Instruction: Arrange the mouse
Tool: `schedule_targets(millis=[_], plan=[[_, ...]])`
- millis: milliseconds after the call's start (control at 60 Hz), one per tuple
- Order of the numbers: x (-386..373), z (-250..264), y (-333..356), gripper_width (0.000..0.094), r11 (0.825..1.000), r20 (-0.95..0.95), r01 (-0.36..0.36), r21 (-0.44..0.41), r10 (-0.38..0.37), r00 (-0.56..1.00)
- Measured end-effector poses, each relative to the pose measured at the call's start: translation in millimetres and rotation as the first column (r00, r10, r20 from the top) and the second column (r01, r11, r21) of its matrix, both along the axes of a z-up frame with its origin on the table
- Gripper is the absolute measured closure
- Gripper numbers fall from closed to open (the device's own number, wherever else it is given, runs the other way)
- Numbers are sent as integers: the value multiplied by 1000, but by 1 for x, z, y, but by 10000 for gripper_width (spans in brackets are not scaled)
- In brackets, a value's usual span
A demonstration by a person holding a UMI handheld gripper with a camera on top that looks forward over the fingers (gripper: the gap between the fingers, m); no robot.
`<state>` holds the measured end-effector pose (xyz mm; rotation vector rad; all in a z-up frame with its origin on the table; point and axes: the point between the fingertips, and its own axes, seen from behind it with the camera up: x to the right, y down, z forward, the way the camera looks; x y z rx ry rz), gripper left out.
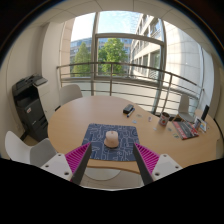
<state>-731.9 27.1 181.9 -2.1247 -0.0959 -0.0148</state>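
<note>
View along the hand-held gripper (110, 160), raised above the near edge of a round wooden table (70, 120). Its two fingers are spread wide, pink pads (76, 157) facing inward, with nothing held between them; the spread suits an approach to a broad, low object. The mouse (111, 138), a small pale rounded body, rests near the middle of a dark patterned mouse mat (108, 141), just ahead of the fingers and centred on the gap between them, so the approach line appears already aligned with it. The mat lies square to the near table edge, which marks it as the likely working area for the arrangement. Farther back on the table sit a small dark object (128, 109) and, well apart to the side, a cluster of papers and small items (185, 126), too small to identify. Pale chairs (68, 93) ring the table; large windows (110, 45) and a railing lie beyond. Judged stage: pre-grasp, no contact yet.
</note>
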Motion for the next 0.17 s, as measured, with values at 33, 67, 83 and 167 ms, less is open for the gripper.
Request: schedule_targets(millis=[33, 67, 83, 167], plan=[[0, -2, -5, 90, 1000, -1, -3, 1, 3, 1000], [-1, 0, -10, 87, 1000, 0, -4, 3, 4, 1000], [-1, 2, -12, 89, 1000, 1, -3, 6, 3, 1000], [-2, 7, -18, 89, 1000, -3, 0, 13, 0, 1000]])
